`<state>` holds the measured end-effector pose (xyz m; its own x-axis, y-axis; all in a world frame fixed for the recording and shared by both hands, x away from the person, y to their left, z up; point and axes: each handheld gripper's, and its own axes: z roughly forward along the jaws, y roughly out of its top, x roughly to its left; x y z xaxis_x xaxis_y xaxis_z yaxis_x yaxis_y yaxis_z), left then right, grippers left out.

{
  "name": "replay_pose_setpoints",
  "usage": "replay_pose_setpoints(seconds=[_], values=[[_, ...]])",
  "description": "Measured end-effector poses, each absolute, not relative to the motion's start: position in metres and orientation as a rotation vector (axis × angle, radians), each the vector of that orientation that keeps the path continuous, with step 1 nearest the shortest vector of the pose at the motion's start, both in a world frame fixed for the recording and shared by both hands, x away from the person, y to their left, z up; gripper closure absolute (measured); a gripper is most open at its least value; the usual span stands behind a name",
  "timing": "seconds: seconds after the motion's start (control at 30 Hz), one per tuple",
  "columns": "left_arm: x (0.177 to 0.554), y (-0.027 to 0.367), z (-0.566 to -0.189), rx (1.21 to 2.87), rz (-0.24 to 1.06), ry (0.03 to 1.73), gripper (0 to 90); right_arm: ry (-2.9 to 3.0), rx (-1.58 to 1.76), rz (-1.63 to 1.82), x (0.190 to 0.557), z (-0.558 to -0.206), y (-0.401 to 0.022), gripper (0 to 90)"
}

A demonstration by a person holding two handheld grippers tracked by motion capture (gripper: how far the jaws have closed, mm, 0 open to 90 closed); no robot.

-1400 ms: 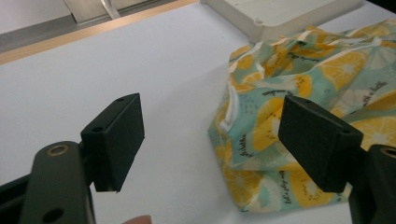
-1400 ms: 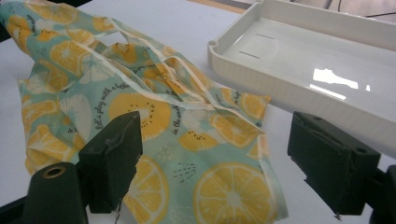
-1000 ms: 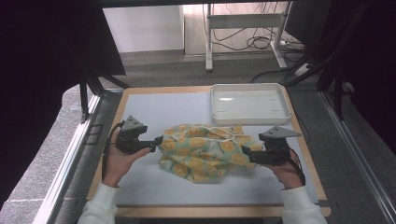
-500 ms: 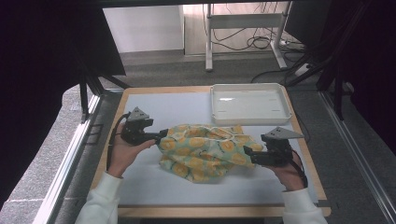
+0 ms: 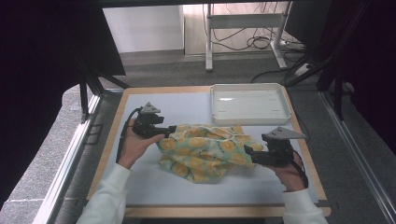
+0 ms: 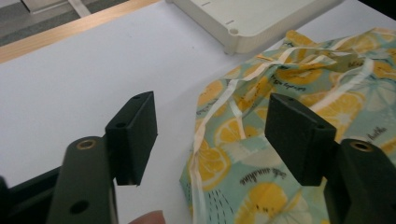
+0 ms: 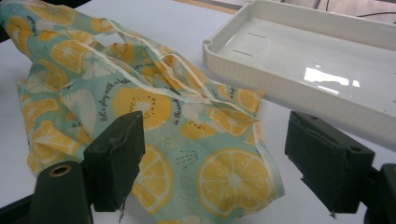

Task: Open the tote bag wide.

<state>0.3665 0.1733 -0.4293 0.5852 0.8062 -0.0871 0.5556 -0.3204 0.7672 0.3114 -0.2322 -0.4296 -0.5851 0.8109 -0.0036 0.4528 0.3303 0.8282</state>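
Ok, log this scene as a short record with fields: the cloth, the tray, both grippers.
cloth: lemon-print fabric, crumpled on the white mat
tray: white tray, nothing in it, beyond the cloth
left gripper: left gripper at the cloth's left edge, jaws have just been closing, cloth edge between them, not pinched
right gripper: right gripper open over the cloth's right corner

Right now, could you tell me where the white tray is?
In the high view, the tray sits at the table's far right, just beyond the crumpled cloth lying between the two grippers.

The cloth (image 6: 261,177) bears the script word "sunshine".
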Motion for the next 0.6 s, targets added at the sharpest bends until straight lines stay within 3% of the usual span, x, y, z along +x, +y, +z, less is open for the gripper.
replay_pose_setpoints(seconds=[0.6], values=[[0.394, 0.166, -0.452, 2.088, 0.308, 1.115, 47.7, 2.18, 1.146, 1.12, 0.314, -0.434, -0.23, 20.8]])
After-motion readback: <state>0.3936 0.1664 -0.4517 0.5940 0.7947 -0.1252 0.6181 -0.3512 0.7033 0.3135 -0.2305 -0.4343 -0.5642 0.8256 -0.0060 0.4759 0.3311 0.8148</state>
